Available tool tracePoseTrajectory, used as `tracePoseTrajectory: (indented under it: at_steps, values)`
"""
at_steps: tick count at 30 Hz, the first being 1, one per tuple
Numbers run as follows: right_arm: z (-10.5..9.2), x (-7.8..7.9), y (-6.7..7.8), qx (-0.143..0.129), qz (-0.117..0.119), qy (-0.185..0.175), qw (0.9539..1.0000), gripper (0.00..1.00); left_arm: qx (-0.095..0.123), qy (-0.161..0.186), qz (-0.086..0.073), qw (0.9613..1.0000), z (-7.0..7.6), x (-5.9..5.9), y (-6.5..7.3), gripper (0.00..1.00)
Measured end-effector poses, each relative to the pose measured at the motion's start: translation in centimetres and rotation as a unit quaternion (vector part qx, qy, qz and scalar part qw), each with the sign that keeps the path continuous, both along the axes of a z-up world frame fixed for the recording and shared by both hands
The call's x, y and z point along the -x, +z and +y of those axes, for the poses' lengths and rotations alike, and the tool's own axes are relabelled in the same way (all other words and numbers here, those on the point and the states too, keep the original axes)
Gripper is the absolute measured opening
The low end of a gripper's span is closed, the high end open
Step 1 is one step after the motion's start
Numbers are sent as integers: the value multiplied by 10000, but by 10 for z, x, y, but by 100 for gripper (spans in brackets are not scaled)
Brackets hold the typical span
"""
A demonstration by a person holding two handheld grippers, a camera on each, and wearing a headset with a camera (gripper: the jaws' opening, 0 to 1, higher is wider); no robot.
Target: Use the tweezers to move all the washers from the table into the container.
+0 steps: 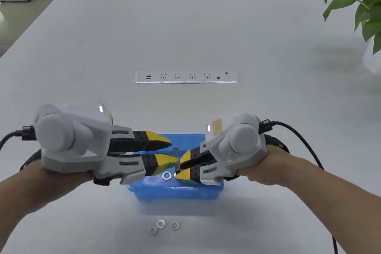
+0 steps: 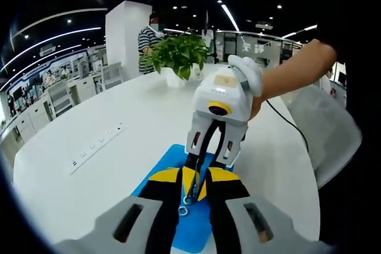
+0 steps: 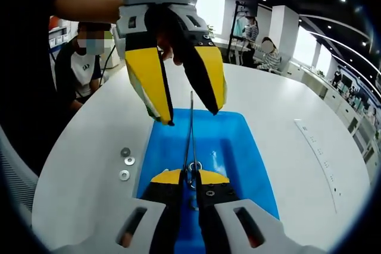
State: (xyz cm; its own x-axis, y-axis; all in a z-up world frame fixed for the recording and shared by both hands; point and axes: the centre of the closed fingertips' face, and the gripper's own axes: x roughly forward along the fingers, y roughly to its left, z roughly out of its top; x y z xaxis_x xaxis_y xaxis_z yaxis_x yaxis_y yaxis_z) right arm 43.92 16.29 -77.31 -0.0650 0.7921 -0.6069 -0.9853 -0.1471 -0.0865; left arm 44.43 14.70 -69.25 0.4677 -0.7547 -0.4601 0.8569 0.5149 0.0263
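A bright open-plan office surrounds a broad white table [image 1: 190, 34], with a power strip [image 1: 186, 77] mid-frame and a potted plant [image 1: 357, 10] at upper right. The right gripper [image 3: 190, 181] is clamped tight on the tweezers [image 3: 191, 129], probably to keep the blades pinched. A washer [image 3: 194, 166] shows just beyond, over the blue container [image 3: 238, 147]; whether it is pinched or lying inside, I cannot tell. The left gripper [image 3: 190, 116], jaws spread and empty, faces it at frame top, likely to steady. Three loose washers [image 3: 129, 161] lie on the table at left.

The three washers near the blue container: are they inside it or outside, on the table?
Outside. The three washers lie flat on the white table, beside the blue container and not within its walls.
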Motion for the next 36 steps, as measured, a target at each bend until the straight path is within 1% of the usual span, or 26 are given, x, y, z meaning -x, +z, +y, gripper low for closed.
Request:
tracePoseTrajectory:
  at_steps: [2,4,7,9,11,13,16,19,26,28,32,36]
  values:
    - [0,0,0,1,-7,9,10000,9,-53,-59,-55,10000,-2,-1,-1,15]
    - [-1,0,0,4,-4,12,10000,9,-36,-120,-45,9999,-6,1,0,14]
    - [-1,0,0,9,-10,23,10000,9,-10,-198,-53,9998,-9,1,1,13]
    - [0,0,0,9,-8,25,10000,9,-48,-243,-73,9997,-10,1,-1,9]
    - [0,0,0,15,-6,28,10000,9,-46,-263,-74,9996,-11,1,-1,7]
    - [-1,0,0,25,-9,35,10000,10,-37,-274,-62,9996,-10,1,-1,7]
    - [-1,0,0,30,-10,24,10000,10,-82,-322,-125,9994,-10,1,-2,7]
    - [-1,0,-1,55,-41,35,10000,10,-112,-346,-154,9992,-10,1,-2,6]
    - [-1,0,0,68,-78,28,9999,12,-133,-380,-158,9991,-10,3,-1,5]
    - [-1,0,2,60,-84,23,9999,12,-133,-386,-166,9990,-13,5,2,5]
    - [-1,1,6,50,-102,8,9999,14,-128,-393,-177,9990,-14,6,7,5]
    - [-2,2,10,41,-108,-4,9999,15,-100,-372,-144,9992,-12,6,10,5]
